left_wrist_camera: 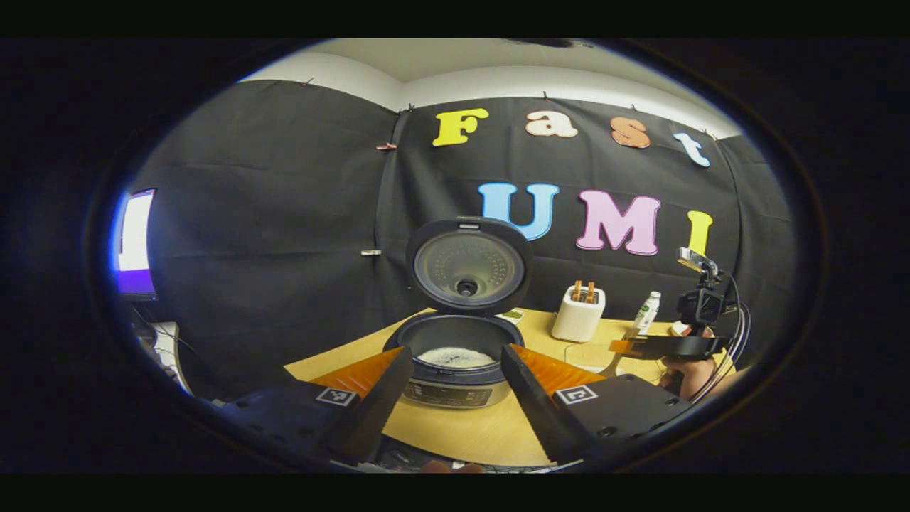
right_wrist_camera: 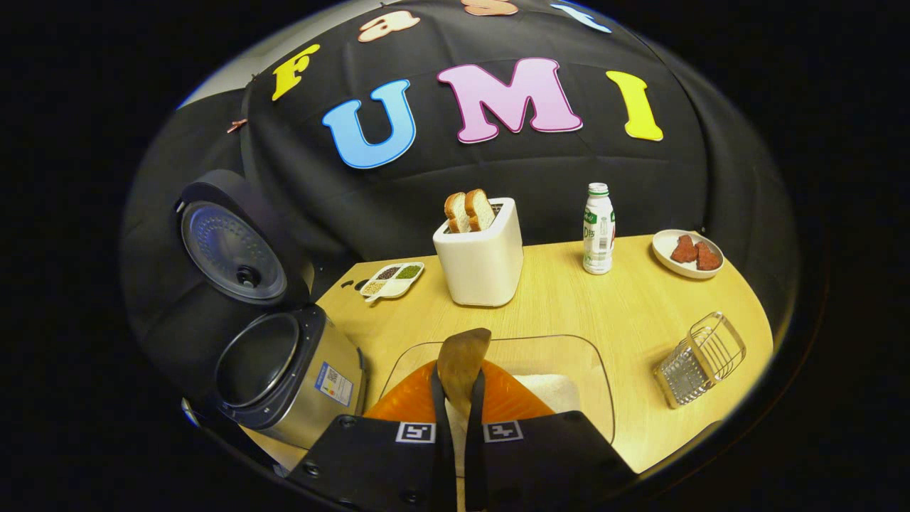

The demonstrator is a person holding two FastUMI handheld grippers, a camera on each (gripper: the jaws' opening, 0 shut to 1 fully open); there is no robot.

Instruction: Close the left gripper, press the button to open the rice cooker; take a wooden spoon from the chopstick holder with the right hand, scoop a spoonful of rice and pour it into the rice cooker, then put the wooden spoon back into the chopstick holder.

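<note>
Wooden table (right_wrist_camera: 640, 313) bears open rice cooker (right_wrist_camera: 284, 370); right gripper (right_wrist_camera: 455, 419) clamps wooden spoon (right_wrist_camera: 462, 363).

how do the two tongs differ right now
The left tongs stand open and hold nothing, aimed at the open rice cooker. The right tongs are shut on the wooden spoon, above the clear rice container. Both hang over the wooden table.
</note>
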